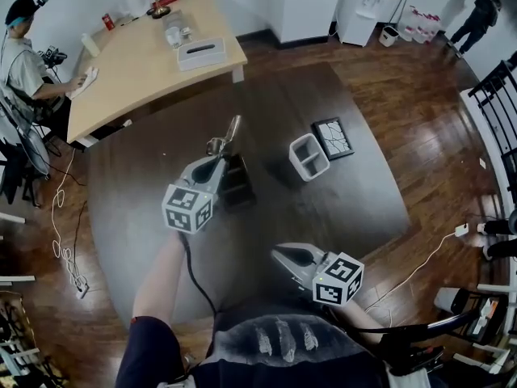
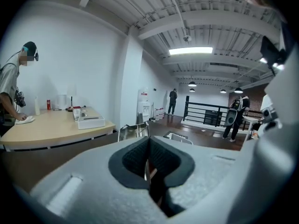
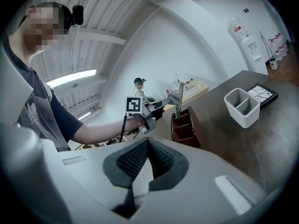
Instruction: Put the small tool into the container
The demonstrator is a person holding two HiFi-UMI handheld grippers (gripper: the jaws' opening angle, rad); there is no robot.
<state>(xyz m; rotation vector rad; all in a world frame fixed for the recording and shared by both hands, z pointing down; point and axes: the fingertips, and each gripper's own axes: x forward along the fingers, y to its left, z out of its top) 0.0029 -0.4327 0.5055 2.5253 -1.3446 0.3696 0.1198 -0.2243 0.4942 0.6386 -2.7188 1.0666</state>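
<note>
My left gripper [image 1: 216,157] is shut on a small silvery metal tool [image 1: 229,132] and holds it up over the dark table. In the left gripper view the tool's wide metal end [image 2: 134,130] sticks out past the closed pads [image 2: 140,158]. The right gripper view shows the tool [image 3: 179,95] hanging just above a brown wooden organiser [image 3: 185,123]. The white two-compartment container [image 1: 308,157] stands to the right of it, apart from the tool. My right gripper [image 1: 279,255] is low and near my body, with its jaws together and nothing between them.
A black framed tile [image 1: 333,137] lies just behind the white container. A light wooden table [image 1: 145,63] with a tissue box and small items stands at the back left, with a person [image 1: 24,59] beside it. Cables run over the floor on both sides.
</note>
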